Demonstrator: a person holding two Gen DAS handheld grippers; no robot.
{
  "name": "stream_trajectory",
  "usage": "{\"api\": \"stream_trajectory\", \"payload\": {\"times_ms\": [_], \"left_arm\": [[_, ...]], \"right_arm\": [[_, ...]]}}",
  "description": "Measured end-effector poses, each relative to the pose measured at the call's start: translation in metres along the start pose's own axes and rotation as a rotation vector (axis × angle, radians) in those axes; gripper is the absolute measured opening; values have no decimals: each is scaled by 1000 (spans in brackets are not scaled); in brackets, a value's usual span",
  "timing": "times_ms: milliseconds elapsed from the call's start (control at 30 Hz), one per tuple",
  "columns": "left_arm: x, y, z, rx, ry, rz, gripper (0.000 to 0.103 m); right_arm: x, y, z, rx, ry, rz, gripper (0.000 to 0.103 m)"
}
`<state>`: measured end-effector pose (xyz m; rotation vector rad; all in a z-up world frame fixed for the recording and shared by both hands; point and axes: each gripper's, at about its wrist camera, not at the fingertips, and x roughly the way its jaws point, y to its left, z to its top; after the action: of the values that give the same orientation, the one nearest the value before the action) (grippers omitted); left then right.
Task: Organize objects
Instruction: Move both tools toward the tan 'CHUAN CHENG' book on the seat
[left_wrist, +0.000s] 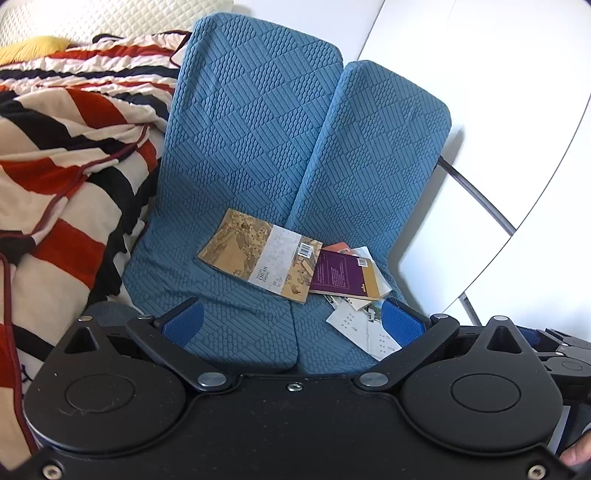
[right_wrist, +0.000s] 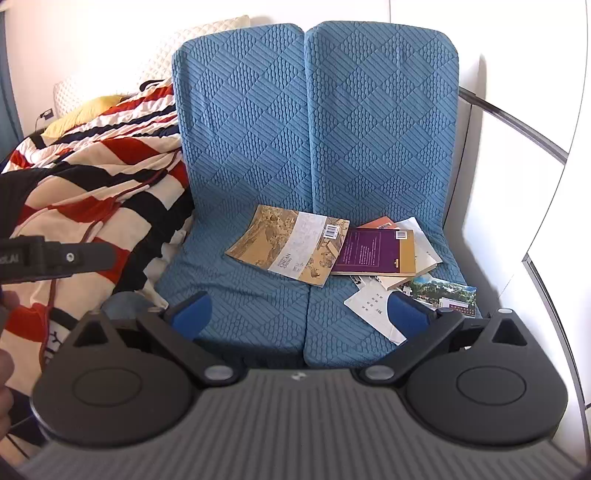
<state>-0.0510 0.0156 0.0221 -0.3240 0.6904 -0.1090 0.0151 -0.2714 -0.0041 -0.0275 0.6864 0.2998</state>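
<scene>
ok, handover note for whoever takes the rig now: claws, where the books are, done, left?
Left claw: open, empty, above the seat's front edge.
Right claw: open, empty, same.
Tan book lies flat across the seam of the blue seat cushions. Purple book tops a loose pile with white papers and a photo card on the right cushion.
Done: nothing visibly sorted.
Left: gather and stack everything.

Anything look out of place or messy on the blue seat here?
Yes. The books and loose papers lie scattered, overlapping at odd angles on the blue seat cushion; the tan book lies askew across the cushion seam.
</scene>
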Motion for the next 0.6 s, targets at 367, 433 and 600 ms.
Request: {"api": "stream_trajectory", "payload": {"times_ms": [367, 433, 600], "left_arm": [[-3, -7, 5, 21, -13, -18, 102], [-4, -9, 6, 24, -18, -20, 102], [-5, -12, 10, 15, -23, -57, 102]], "right_arm": [[-1, 3, -5, -6, -20, -6, 103], [-1, 0, -4, -5, -21, -4, 103], [-9, -8, -4, 29, -79, -13, 103]]}}
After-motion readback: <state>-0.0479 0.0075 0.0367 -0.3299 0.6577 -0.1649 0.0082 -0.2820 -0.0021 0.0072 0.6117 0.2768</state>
